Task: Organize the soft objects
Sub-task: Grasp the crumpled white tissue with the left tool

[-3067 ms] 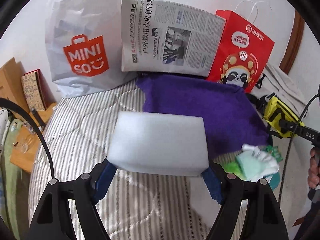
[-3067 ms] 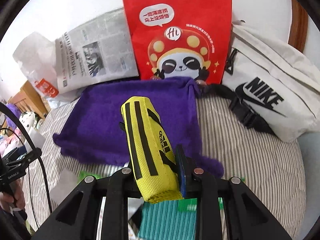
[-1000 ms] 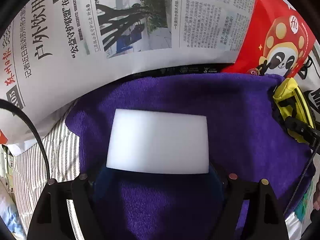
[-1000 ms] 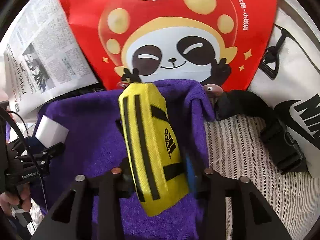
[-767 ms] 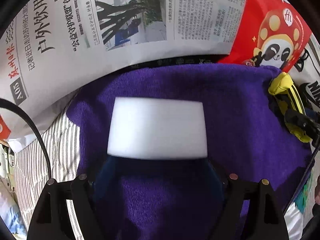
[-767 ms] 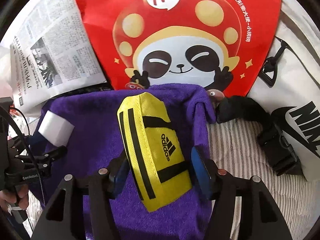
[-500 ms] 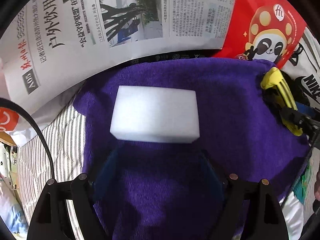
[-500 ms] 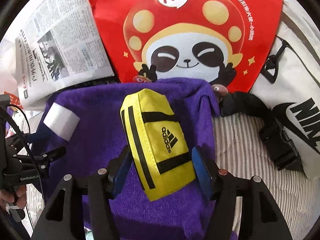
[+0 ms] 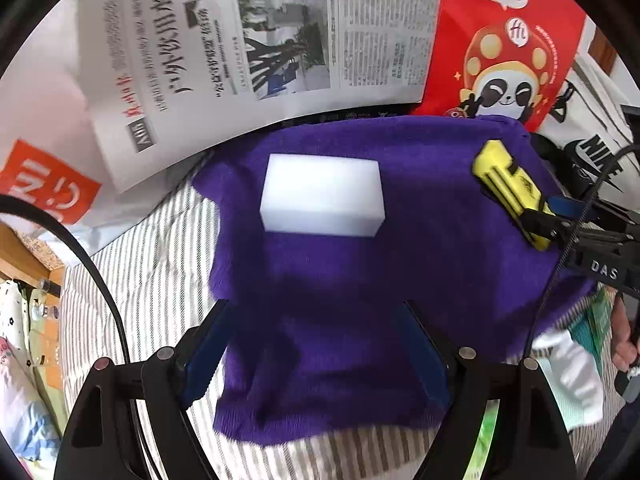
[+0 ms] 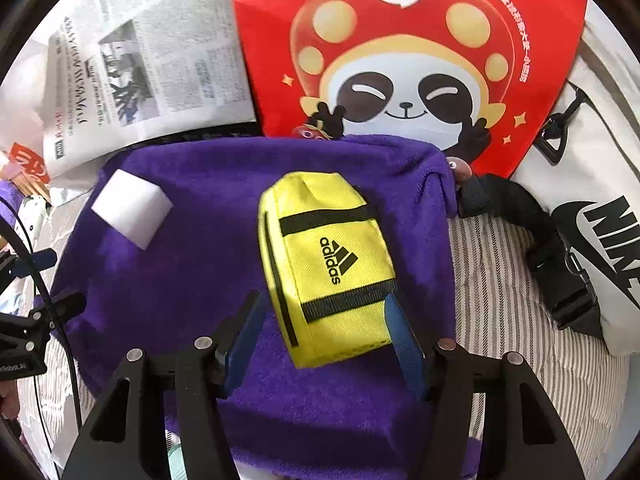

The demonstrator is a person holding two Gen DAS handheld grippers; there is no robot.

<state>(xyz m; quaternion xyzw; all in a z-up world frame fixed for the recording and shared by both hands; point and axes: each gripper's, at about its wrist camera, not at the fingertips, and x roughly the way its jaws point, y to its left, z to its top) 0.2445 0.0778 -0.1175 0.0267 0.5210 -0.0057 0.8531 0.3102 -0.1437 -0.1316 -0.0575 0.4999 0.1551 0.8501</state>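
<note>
Both grippers, left (image 9: 316, 344) and right (image 10: 324, 332), have released sponge (image 9: 322, 196) and pouch (image 10: 326, 264) onto towel (image 9: 400, 280)

A big newspaper (image 9: 256, 40) leans up at the back. Next to it stands a red paper bag (image 10: 408, 52) with a smiling panda wearing a mushroom hat. On the other side of the newspaper is a white plastic bag (image 9: 44, 184) with an orange logo. A white Nike bag (image 10: 600, 216) lies beside the red bag, and its black strap (image 10: 536, 248) with a buckle stretches over the bed. The bed has a striped sheet (image 9: 160, 264) in grey and white. A bit of brown wood (image 9: 24, 256) shows at the bed's edge.
</note>
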